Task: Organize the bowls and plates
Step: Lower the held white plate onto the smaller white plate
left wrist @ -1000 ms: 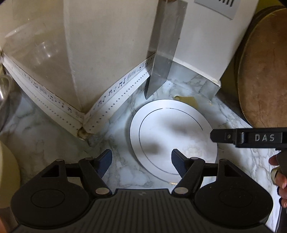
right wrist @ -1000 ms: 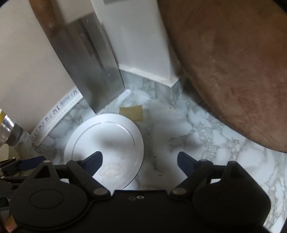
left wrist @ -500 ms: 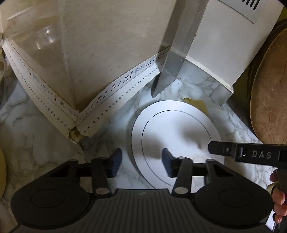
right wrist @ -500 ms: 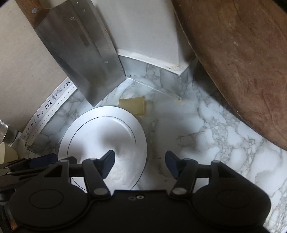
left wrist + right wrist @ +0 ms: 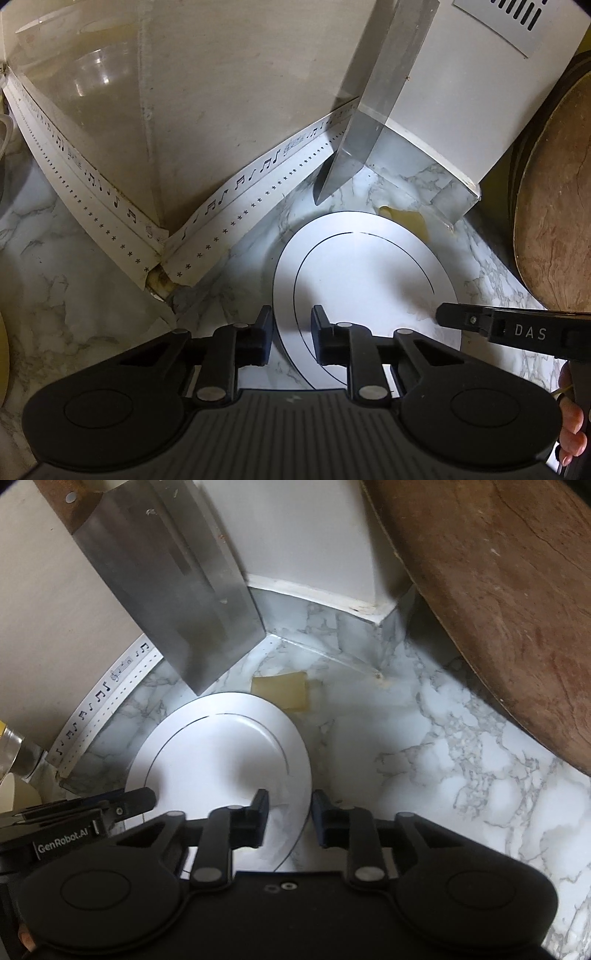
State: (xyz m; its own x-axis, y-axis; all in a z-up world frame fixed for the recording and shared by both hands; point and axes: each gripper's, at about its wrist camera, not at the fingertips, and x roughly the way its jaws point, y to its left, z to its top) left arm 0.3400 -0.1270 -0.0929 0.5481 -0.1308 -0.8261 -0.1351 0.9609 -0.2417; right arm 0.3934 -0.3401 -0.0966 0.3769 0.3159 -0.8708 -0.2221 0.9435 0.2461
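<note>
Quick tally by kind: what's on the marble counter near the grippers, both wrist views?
Plate: 1, white, flat on the counter
Cleaver: 1, blade leaning at the wall
Wooden board: 1, leaning on the right
Yellow scrap: 1, behind the plate
Total: 4

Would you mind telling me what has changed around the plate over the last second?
Both grippers narrowed their jaws onto opposite rims of the plate: the left gripper at its left edge, the right gripper at its right edge. Whether either has clamped fully is unclear. The plate itself has not visibly moved on the counter; the cleaver and wooden board stayed put.
</note>
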